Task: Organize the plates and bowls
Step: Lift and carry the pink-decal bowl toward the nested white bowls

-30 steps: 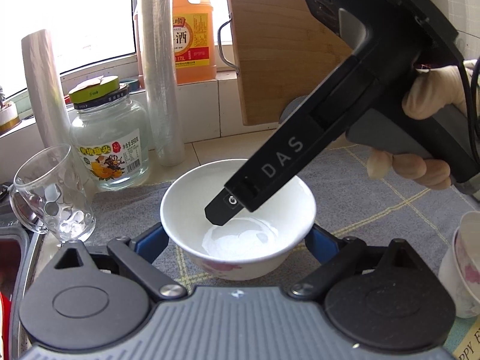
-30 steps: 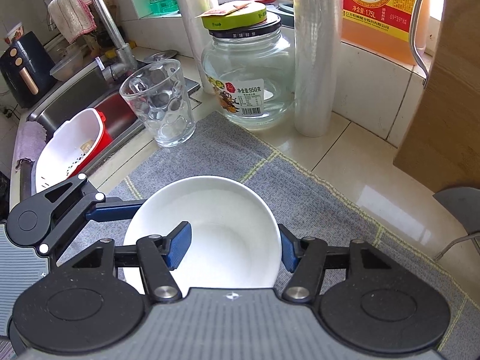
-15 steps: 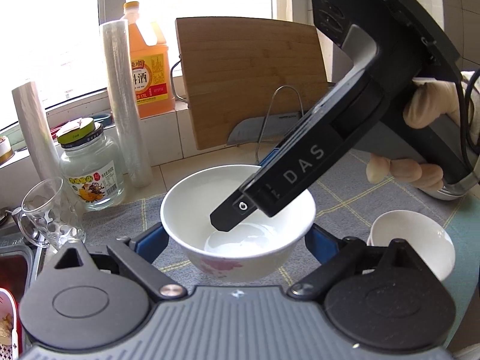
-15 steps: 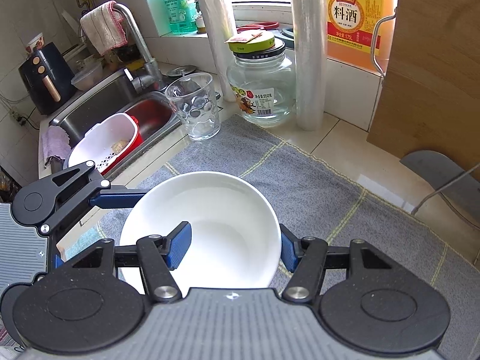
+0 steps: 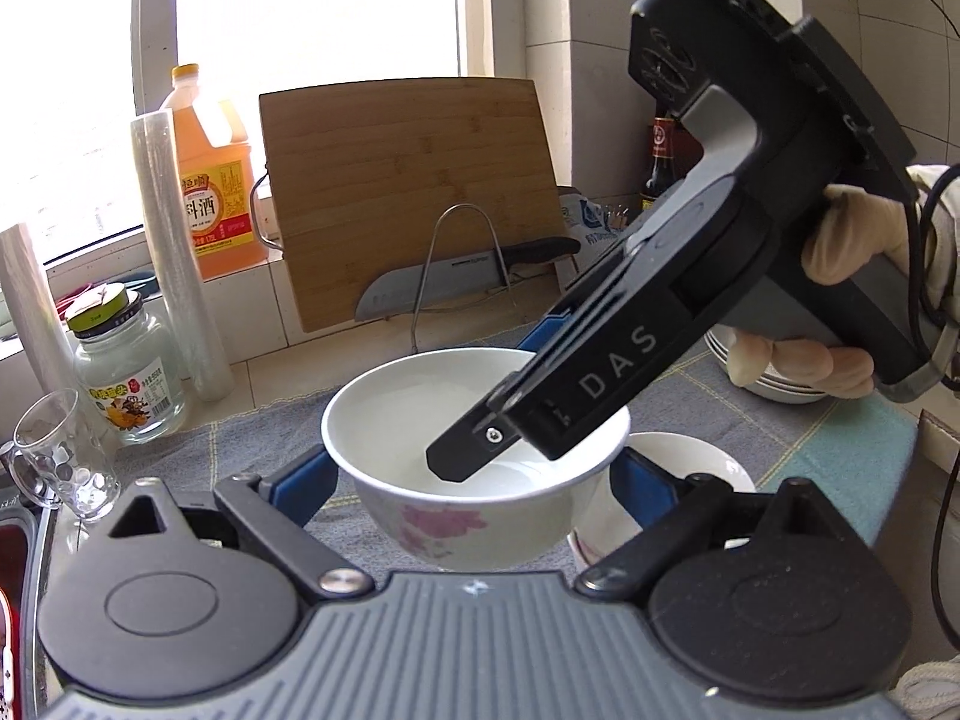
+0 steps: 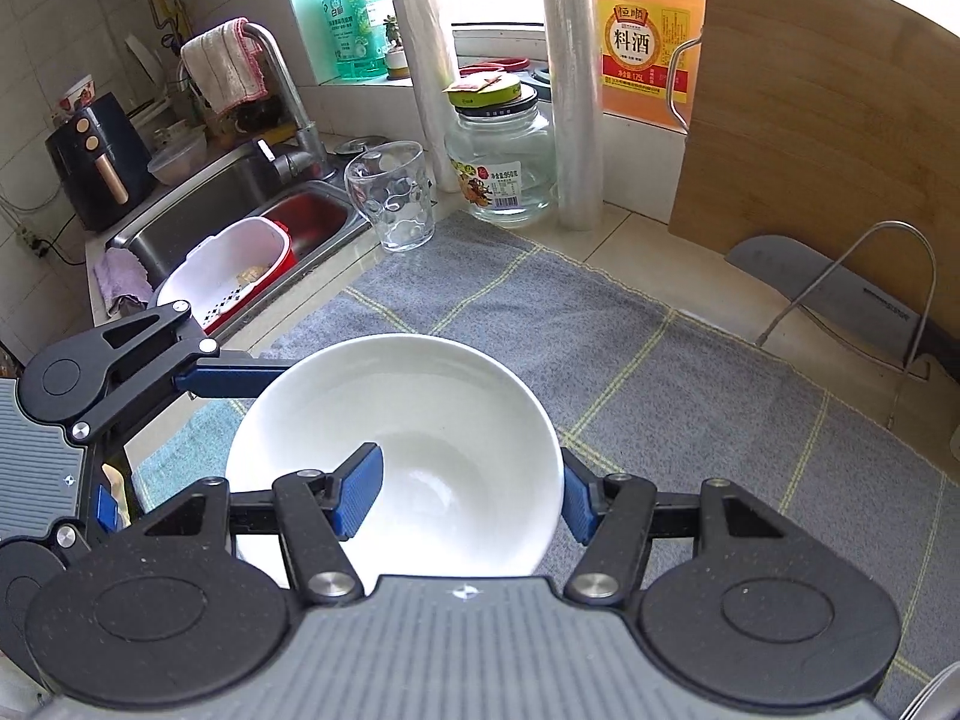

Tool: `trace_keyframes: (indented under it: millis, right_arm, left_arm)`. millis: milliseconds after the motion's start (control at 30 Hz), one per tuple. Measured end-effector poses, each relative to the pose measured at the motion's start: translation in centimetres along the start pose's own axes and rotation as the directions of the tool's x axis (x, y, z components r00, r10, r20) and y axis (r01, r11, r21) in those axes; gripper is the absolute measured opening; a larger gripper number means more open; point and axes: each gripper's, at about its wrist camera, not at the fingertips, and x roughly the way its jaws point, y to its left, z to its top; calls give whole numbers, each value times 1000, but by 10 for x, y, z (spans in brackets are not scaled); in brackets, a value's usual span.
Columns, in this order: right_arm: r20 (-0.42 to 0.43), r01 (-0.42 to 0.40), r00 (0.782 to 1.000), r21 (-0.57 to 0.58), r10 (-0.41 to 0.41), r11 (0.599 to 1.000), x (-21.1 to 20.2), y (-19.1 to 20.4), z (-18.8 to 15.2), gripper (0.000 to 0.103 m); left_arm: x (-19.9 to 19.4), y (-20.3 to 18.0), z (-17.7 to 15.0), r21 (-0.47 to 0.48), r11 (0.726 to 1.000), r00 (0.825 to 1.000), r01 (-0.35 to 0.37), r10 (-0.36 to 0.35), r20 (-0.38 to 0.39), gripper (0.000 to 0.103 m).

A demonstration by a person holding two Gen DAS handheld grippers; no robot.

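Bright window (image 5: 312, 6), tiled walls (image 6: 54, 12), perhaps stone counter (image 6: 624, 228).

Both views are lit by strong daylight from the window (image 5: 312, 30), which is blown out to plain white in the left wrist view. The cutting board (image 5: 414, 180) and the orange bottle (image 5: 213, 180) are seen against that glare, the bottle glowing through. A bright sheen is thrown on the inside of the white bowl (image 6: 420, 420) and on the pale tiles beside the grey mat (image 6: 660, 372). Straight lines are bent at the edges by the fisheye lens. The dark corners are vignetted. Little motion blur is seen.
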Motion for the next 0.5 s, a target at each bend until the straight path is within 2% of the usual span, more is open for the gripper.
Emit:
trace_keyframes:
  millis: [500]
  right_arm:
    - [17,35,999,47,-36,998,-42,-17,-41,67]
  left_arm:
    - [1,-45,6,14,997,997,77,-77,-12,97]
